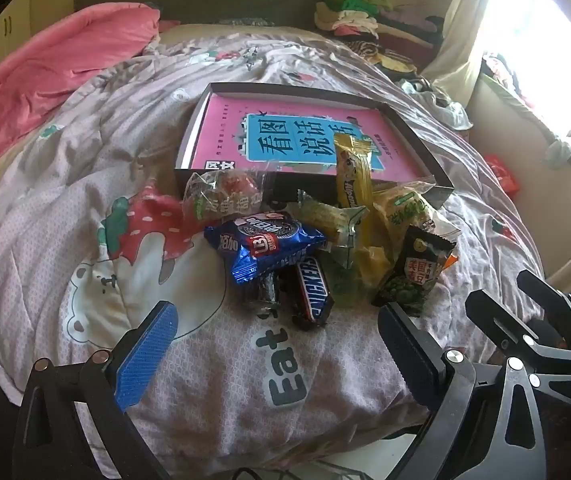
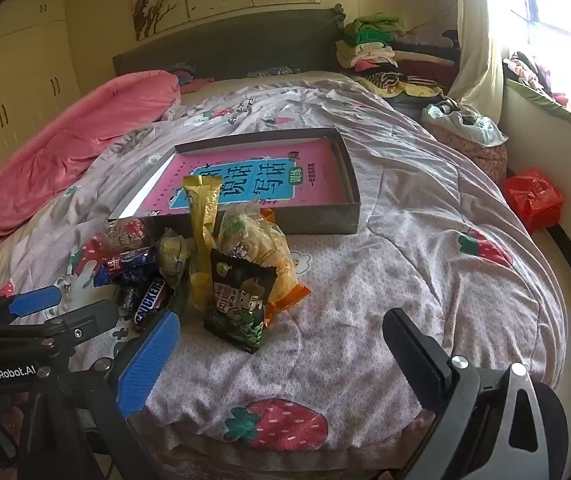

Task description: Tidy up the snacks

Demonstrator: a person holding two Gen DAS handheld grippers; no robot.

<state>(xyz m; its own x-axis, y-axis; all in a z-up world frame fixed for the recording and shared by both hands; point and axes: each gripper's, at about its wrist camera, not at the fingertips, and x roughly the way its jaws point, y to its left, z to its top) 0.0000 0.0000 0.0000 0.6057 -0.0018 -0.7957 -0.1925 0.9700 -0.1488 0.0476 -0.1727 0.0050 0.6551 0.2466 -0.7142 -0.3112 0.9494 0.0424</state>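
Note:
A pile of snacks lies on the quilt in front of a shallow dark box [image 1: 425,148] [image 2: 349,168] that holds a pink book [image 1: 305,140] [image 2: 253,176]. The pile has a Snickers bar [image 1: 312,288] [image 2: 150,297], a blue Oreo pack [image 1: 263,246] [image 2: 127,266], a black green-pea packet [image 1: 415,272] [image 2: 241,304] and a yellow bar [image 1: 353,172] [image 2: 203,208] that leans on the box edge. My left gripper [image 1: 277,356] is open and empty just short of the pile. My right gripper [image 2: 281,364] is open and empty, near the pea packet.
The bed has a strawberry-print quilt [image 2: 425,280] and a pink duvet [image 1: 45,68] at the far left. Folded clothes [image 2: 373,44] are stacked by the headboard. A red bag [image 2: 533,196] sits on the floor at the right, under a bright window.

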